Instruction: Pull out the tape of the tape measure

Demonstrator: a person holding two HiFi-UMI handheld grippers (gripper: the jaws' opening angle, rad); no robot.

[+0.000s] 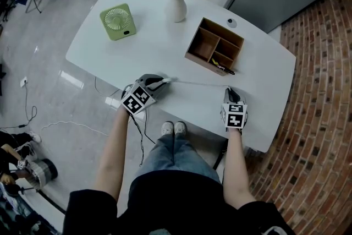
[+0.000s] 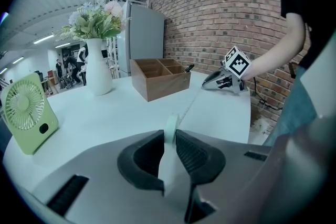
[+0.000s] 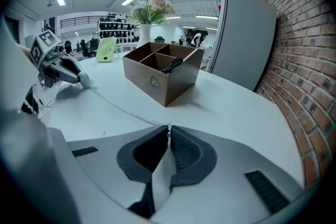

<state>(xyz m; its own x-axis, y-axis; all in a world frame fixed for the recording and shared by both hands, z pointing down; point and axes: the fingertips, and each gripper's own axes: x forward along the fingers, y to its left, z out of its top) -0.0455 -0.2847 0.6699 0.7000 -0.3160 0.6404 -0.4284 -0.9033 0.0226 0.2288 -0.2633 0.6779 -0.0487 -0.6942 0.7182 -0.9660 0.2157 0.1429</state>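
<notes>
While the left gripper (image 2: 168, 140) holds the tape measure (image 2: 170, 124), its jaws stand partly apart and the ribbed black pads press on the two flat faces of the case. The case is a small, round, pale disc, upright on its edge near the front edge of the smooth white table (image 1: 137, 49). From the case the tape (image 1: 199, 83) runs as a thin, flat, pale strip, straight along the tabletop to the right gripper (image 3: 168, 131). That gripper's jaws are almost together, pinching the narrow end of the tape between their dark pads. Both grippers have matte grey shells, and the two are well apart across the table.

Behind the tape sits a square wooden box (image 1: 215, 47) with inner dividers and a dark pen-like thing in one compartment. Further back are a boxy green fan (image 1: 117, 21) with a round grille and a slim white vase (image 1: 176, 7) of flowers. A rough red brick wall (image 2: 210, 18) rises beside the table.
</notes>
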